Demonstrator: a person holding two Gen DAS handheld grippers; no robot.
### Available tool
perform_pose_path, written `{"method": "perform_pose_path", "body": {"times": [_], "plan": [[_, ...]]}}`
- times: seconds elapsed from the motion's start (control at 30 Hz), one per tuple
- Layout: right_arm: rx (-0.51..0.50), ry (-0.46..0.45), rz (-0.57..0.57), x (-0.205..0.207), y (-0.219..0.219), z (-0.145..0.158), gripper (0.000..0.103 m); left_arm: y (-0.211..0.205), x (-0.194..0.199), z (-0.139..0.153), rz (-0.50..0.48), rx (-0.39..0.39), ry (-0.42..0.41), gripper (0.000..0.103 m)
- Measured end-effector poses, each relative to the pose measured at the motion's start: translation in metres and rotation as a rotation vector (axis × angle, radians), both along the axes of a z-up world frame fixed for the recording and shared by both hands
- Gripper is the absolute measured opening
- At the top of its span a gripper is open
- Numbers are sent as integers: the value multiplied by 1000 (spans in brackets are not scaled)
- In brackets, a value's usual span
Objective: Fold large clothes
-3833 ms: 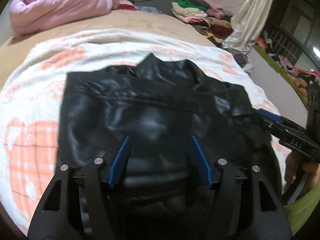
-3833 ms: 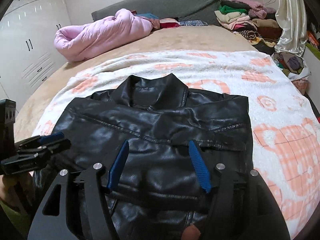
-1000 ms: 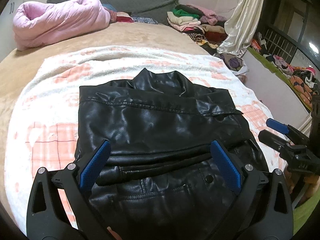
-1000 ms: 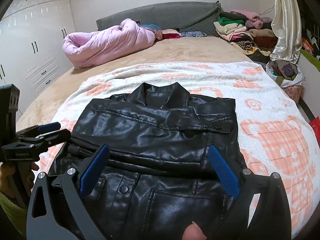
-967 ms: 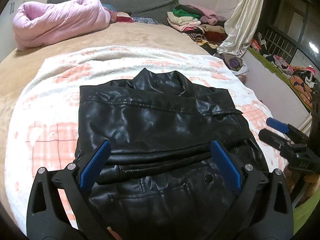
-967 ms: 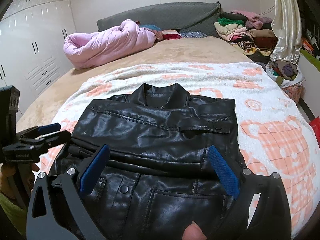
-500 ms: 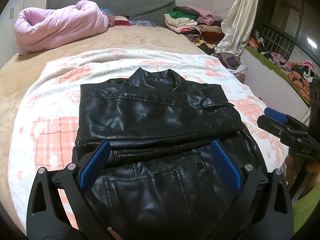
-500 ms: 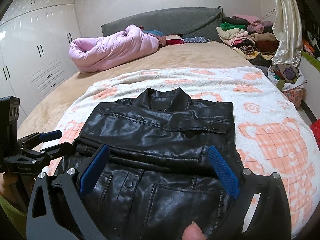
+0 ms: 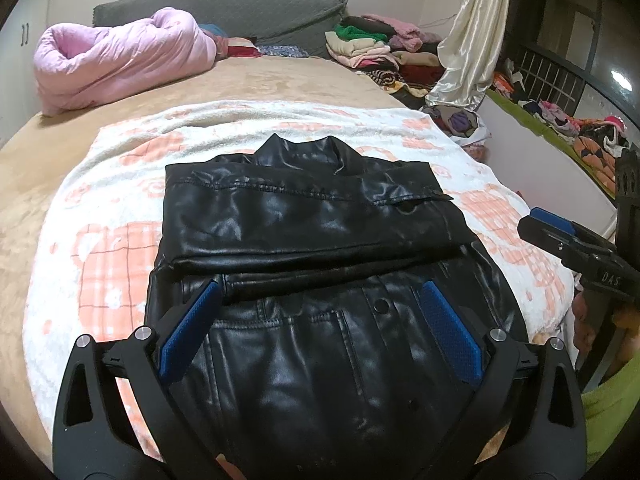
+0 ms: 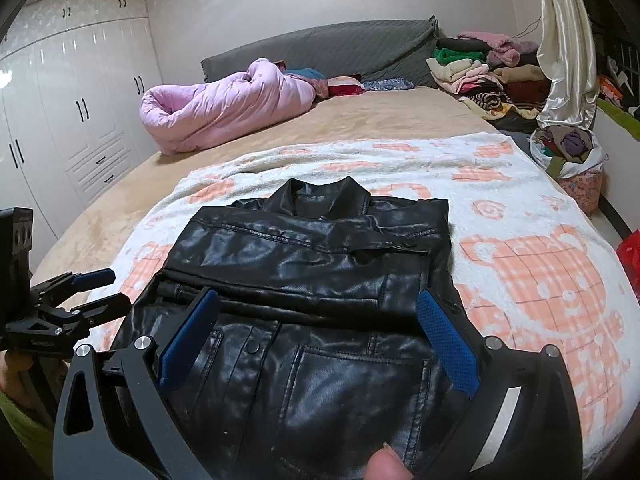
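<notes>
Black two-finger left gripper (image 9: 320,320) and right gripper (image 10: 316,328), blue textured pads (image 9: 450,332), silver screws; white "DAS" lettering on one; lime-green sleeve (image 9: 604,412).

The left gripper (image 9: 320,320) and the right gripper (image 10: 316,328) are both hovering side by side with their blue-padded jaws spread wide and gripping nothing, while a fingertip (image 10: 386,465) is showing at the bottom edge of the right wrist view.
</notes>
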State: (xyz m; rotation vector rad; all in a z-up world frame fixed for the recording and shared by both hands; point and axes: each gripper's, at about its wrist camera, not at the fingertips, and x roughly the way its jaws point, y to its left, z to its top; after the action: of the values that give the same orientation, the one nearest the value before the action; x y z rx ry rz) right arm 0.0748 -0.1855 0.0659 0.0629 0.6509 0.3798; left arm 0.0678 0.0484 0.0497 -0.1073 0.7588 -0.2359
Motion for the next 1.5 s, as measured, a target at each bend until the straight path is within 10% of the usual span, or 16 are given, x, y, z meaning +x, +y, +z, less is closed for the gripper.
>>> {"method": "perform_pose_path", "body": {"times": [1.5], "plan": [[-88, 79, 20, -90, -48, -47, 99, 39, -90, -50, 139, 79, 160, 93]]}}
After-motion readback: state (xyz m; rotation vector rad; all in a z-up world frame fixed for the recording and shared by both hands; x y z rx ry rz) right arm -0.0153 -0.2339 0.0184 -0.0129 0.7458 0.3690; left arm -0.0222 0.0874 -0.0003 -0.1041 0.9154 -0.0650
